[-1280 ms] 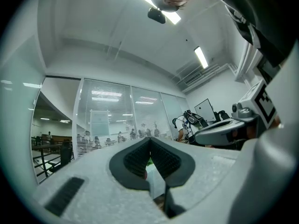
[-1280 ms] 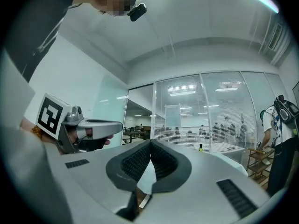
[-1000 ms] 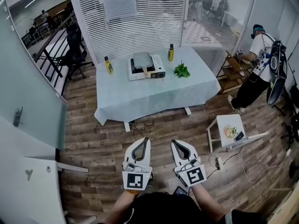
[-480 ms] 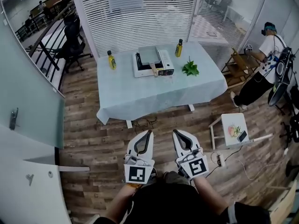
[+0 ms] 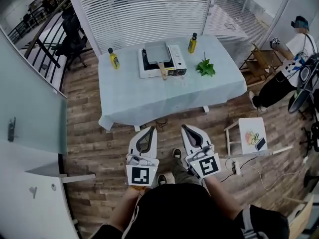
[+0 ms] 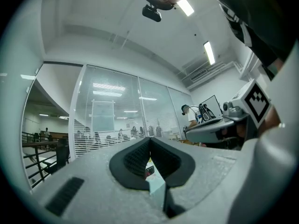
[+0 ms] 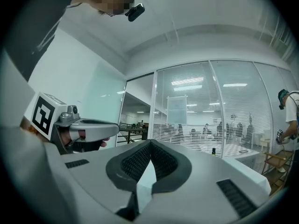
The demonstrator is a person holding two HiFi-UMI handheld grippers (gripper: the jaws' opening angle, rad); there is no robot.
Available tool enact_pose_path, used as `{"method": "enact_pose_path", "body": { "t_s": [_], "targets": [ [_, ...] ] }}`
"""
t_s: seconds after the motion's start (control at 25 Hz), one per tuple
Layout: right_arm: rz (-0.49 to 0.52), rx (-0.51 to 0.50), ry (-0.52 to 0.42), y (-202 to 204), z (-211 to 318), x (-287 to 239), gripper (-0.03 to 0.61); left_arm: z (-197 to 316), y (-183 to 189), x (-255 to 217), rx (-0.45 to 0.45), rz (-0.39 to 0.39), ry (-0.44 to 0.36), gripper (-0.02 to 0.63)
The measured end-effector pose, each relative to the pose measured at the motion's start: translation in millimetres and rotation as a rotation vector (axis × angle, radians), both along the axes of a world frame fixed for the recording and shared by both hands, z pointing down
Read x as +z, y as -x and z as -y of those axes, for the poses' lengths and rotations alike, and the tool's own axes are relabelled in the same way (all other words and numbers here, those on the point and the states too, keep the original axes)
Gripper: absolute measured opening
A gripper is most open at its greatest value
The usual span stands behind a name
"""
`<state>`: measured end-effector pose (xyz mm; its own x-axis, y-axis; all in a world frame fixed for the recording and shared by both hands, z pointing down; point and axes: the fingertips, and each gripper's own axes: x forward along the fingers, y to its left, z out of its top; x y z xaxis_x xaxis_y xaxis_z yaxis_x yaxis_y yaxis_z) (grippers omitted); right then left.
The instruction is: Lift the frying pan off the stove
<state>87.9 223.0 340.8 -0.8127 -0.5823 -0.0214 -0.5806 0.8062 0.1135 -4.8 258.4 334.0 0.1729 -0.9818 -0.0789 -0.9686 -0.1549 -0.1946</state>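
Note:
A grey square frying pan (image 5: 156, 53) with a wooden handle (image 5: 163, 72) sits on a white portable stove (image 5: 175, 63) at the far side of a table (image 5: 149, 101) draped in pale cloth. Both grippers hang well short of the table, over the wooden floor. In the head view my left gripper (image 5: 150, 130) and my right gripper (image 5: 185, 128) are both shut with nothing in them. The left gripper view shows its jaws (image 6: 150, 139) closed tip to tip, and the right gripper view shows the same (image 7: 149, 144).
Two yellow bottles (image 5: 114, 59) (image 5: 192, 43) and a green leafy bunch (image 5: 206, 67) stand on the table. A small white side table (image 5: 250, 135) is at the right, a person (image 5: 284, 68) beyond it. Blinds-covered glass walls lie behind; a white counter (image 5: 30, 193) is at left.
The head view has advanced toward the table, which now sits closer and more central. Both grippers stay shut and level in front of me.

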Motion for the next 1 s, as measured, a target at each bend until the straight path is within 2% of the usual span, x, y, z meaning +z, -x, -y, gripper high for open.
{"method": "enact_pose_path", "body": {
  "t_s": [0.2, 0.48, 0.68, 0.88, 1.0],
  "targets": [
    [0.013, -0.027, 0.006, 0, 62, 1, 0.002, 61, -6, 1, -0.001, 0.047, 0.009, 0.018],
    [0.026, -0.057, 0.018, -4, 149, -1, 0.002, 140, -8, -9, -0.04, 0.046, 0.015, 0.018],
    [0.02, -0.062, 0.057, -17, 203, 12, 0.002, 182, 5, -5, -0.101, 0.07, 0.049, 0.018],
    [0.014, -0.051, 0.092, -22, 251, 28, 0.002, 212, 19, 1, -0.155, 0.045, 0.061, 0.018],
    [0.022, -0.053, 0.114, -20, 267, 32, 0.002, 221, 27, 11, -0.169, 0.05, 0.095, 0.018]
  ]
}}
